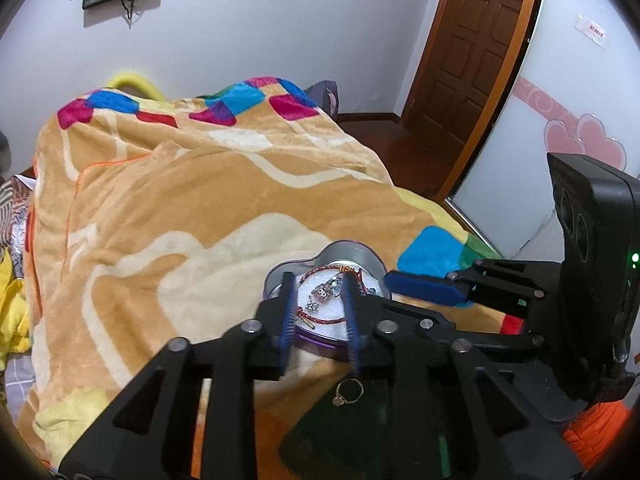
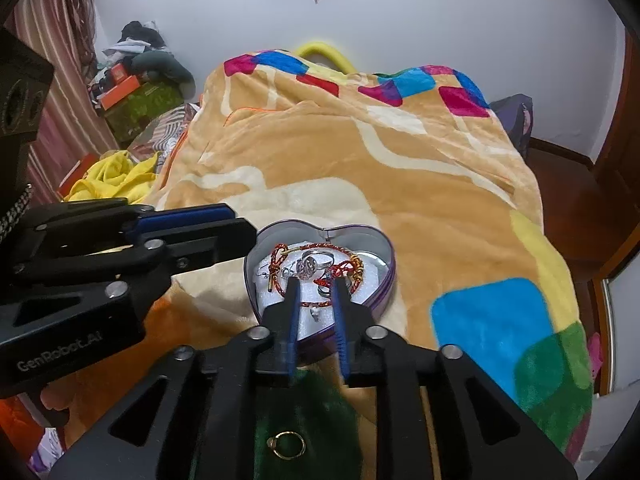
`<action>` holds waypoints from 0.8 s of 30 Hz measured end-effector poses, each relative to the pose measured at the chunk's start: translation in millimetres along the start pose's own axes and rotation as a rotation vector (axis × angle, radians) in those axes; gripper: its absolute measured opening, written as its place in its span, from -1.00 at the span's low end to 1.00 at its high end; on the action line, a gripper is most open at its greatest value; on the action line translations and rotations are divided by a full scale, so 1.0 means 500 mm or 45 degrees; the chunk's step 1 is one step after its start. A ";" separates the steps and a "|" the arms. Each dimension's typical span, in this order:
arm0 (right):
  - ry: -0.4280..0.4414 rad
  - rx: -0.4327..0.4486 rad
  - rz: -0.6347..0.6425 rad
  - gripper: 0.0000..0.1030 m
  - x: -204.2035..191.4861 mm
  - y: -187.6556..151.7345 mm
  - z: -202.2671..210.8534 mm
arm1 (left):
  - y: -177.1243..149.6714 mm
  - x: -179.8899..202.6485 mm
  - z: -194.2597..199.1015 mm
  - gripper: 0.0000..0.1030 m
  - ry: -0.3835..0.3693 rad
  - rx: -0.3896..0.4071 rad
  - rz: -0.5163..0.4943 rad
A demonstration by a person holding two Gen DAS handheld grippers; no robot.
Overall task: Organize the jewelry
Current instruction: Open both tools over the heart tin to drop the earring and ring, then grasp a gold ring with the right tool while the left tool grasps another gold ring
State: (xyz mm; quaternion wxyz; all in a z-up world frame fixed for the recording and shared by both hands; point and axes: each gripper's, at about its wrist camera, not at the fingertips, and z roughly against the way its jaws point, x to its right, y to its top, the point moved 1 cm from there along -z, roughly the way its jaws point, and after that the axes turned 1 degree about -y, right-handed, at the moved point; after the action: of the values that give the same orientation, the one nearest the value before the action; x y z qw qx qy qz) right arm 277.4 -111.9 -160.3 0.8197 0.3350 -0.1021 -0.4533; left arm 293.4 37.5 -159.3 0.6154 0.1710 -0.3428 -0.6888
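Observation:
A heart-shaped tin (image 1: 352,254) (image 2: 372,240) sits on the blanket, lined with white foam. It holds red braided bracelets (image 2: 316,249), silver rings (image 2: 316,261) and small charms (image 1: 322,294). A gold ring (image 1: 349,392) (image 2: 289,445) lies on a dark green patch of blanket in front of the tin. My left gripper (image 1: 318,280) is open and empty over the tin's near left side. My right gripper (image 2: 315,285) is open and empty over the tin's near edge. Each gripper shows in the other's view, the right (image 1: 424,286) and the left (image 2: 192,224).
An orange patterned blanket (image 1: 168,208) (image 2: 400,168) covers the bed. Yellow cloth (image 2: 112,176) and boxes (image 2: 136,100) lie at the left. A brown door (image 1: 472,52) and a wardrobe with pink hearts (image 1: 580,144) stand at the right.

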 end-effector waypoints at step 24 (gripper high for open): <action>-0.101 0.079 -0.035 -0.32 -0.028 -0.059 0.118 | -0.090 0.020 0.157 -0.16 0.100 0.057 0.018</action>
State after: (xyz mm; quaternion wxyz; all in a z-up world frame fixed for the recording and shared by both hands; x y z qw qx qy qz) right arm 221.8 -138.3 -132.6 0.7979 0.3432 -0.1440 -0.4742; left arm 206.9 48.9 -132.7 0.6292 0.2091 -0.3350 -0.6695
